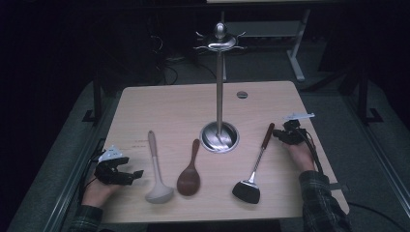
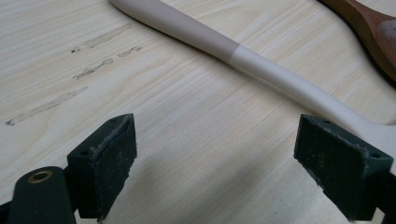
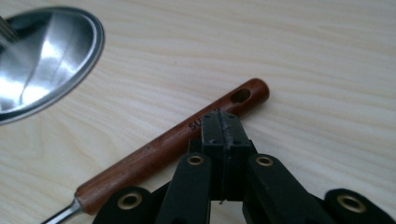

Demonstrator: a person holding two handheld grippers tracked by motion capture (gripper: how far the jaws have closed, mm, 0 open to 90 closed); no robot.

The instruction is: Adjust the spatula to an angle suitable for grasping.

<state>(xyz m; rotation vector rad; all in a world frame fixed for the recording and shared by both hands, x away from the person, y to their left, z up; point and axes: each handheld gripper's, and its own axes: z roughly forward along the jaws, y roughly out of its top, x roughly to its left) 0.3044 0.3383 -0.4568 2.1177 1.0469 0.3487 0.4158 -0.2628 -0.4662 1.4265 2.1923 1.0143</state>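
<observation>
On the tabletop's (image 1: pixel 159 101) right side the spatula (image 1: pixel 255 166) lies flat, and the right gripper (image 3: pixel 223 122) sits over its handle with jaws pressed together, empty. Pushing down like this could roll it away. Left gripper's (image 2: pixel 215 158) jaws gape wide.

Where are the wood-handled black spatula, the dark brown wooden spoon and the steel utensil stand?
Wood-handled black spatula (image 1: pixel 246 191): high view, on its black blade.
Dark brown wooden spoon (image 1: pixel 188 181): high view, on its bowl.
Steel utensil stand (image 1: pixel 219 87): high view, on its upright pole.
</observation>
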